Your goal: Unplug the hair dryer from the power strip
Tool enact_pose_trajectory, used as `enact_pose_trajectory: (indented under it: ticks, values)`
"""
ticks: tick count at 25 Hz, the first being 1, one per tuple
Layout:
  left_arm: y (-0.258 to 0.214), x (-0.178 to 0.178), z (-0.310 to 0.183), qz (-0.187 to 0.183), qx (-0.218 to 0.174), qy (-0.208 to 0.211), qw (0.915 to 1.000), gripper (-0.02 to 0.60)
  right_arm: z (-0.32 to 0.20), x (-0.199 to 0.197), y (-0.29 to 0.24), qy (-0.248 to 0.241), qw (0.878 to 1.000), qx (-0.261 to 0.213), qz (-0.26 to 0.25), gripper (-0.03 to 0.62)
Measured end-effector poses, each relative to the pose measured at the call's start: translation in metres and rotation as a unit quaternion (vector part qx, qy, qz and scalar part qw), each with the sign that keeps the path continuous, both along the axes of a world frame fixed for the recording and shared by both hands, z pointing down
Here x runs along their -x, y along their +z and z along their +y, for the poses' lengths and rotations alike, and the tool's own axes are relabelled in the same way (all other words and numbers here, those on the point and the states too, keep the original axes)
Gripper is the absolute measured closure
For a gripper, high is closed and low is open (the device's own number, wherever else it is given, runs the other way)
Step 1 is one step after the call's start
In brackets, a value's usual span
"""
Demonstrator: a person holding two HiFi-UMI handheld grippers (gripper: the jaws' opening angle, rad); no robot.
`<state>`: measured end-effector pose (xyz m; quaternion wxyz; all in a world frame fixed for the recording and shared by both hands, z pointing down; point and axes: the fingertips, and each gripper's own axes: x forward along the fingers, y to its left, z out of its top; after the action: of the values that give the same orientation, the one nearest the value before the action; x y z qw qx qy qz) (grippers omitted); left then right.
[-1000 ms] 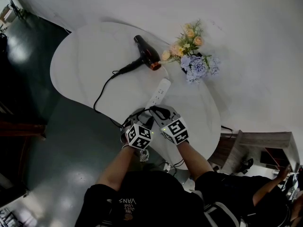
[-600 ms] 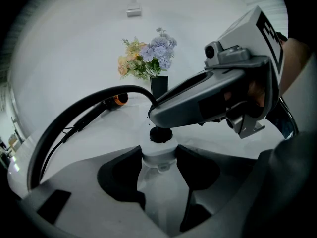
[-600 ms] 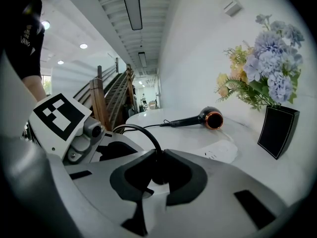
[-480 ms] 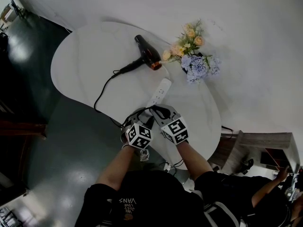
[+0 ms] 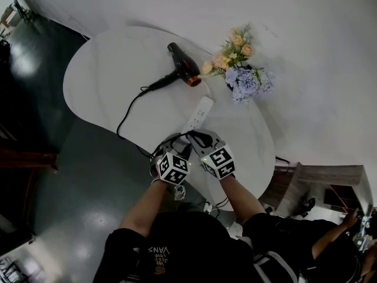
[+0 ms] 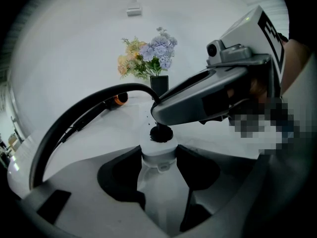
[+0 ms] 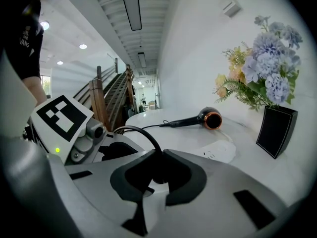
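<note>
Two grippers get set to pull the plug.

The left gripper [image 6: 159, 175] squeezes the near end of the white power strip [image 5: 200, 114], likely so it cannot slide. The right gripper [image 7: 158, 175] has just been closing on the black plug [image 6: 161, 133], which sits tight between its jaws, ready for a pull. The hair dryer [image 5: 182, 68] lies at 11 o'clock from the strip, and its plug is not yet out.

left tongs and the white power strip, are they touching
Touching. The left gripper view shows the left tongs closed on the power strip, with the dark pads pressed against both of its sides.
</note>
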<state>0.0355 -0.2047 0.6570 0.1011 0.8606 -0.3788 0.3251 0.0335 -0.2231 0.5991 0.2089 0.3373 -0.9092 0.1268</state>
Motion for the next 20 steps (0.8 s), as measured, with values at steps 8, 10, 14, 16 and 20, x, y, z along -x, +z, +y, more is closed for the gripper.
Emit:
enact_pose_trajectory:
  ticks: [8,10,14,16,20]
  values:
    - [0.0007,-0.0005,0.0006,-0.002,0.001,0.001,1.0000,0.336,-0.0014,0.0005,0.0002,0.002,1.000,0.002,0.003,0.530]
    - [0.0008,-0.0006,0.0003,-0.002,0.002,0.001,1.0000,0.336,-0.0005,-0.0008,-0.0002,0.003,1.000,0.003,0.003,0.529]
    - [0.0010,-0.0003,0.0007,-0.002,0.002,0.001,1.0000,0.336,0.0011,-0.0022,-0.0008,0.005,1.000,0.004,0.003,0.530]
    - [0.0008,-0.0007,0.0010,-0.002,0.003,0.001,1.0000,0.336,-0.0001,-0.0017,-0.0010,0.006,1.000,0.005,0.004,0.530]
    - [0.0012,-0.0004,0.0013,-0.004,0.002,0.001,1.0000,0.336,-0.0005,-0.0002,-0.0006,0.008,1.000,0.007,0.008,0.530]
